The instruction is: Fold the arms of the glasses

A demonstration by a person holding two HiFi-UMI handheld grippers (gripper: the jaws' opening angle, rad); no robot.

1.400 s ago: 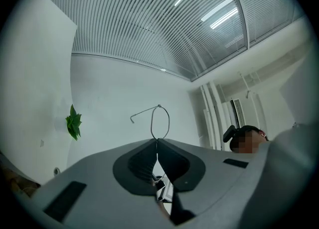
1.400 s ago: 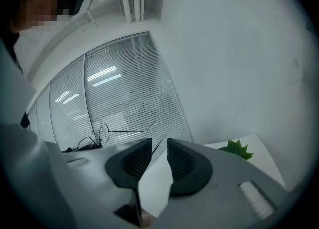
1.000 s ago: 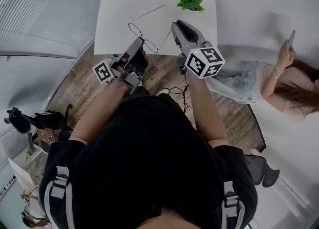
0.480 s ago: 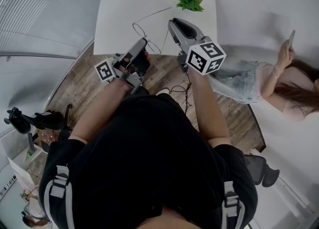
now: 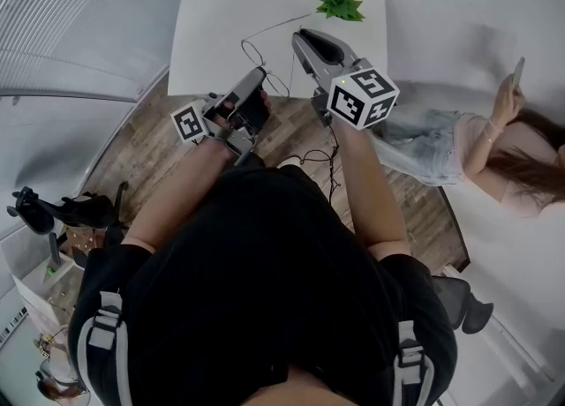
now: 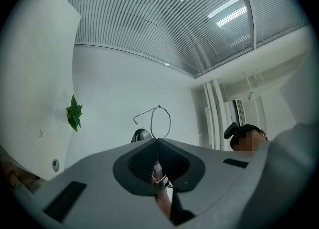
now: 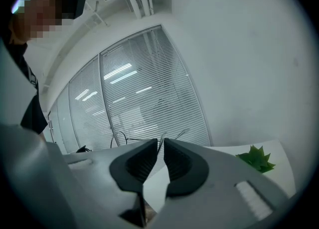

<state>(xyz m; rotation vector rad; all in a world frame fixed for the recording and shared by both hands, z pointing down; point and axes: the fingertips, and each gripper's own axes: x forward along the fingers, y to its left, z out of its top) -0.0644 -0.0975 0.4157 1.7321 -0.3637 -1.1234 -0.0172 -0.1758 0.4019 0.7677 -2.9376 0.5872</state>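
Note:
Thin wire glasses [image 5: 254,49] hang over the near edge of the white table [image 5: 212,7]. My left gripper [image 5: 259,72] is shut on their frame, and one lens ring [image 6: 160,120] sticks up past its closed tips [image 6: 157,141]. One arm of the glasses [image 5: 284,21] runs toward the plant. The other arm [image 7: 160,140] stands in the narrow gap between the tips of my right gripper [image 7: 162,142]. Those jaws have just been closing, and a slit still shows beside the wire. In the head view the right gripper [image 5: 297,38] is just right of the glasses.
A small green plant [image 5: 338,0] sits at the table's far right, also visible as the plant [image 7: 255,158] in the right gripper view. A person [image 5: 494,135] reclines to the right of the wooden floor [image 5: 141,144]. Dark objects [image 5: 53,214] lie at the lower left.
My right gripper has moved left and slightly up, in to the glasses' arm. The left gripper and the glasses have shifted only slightly.

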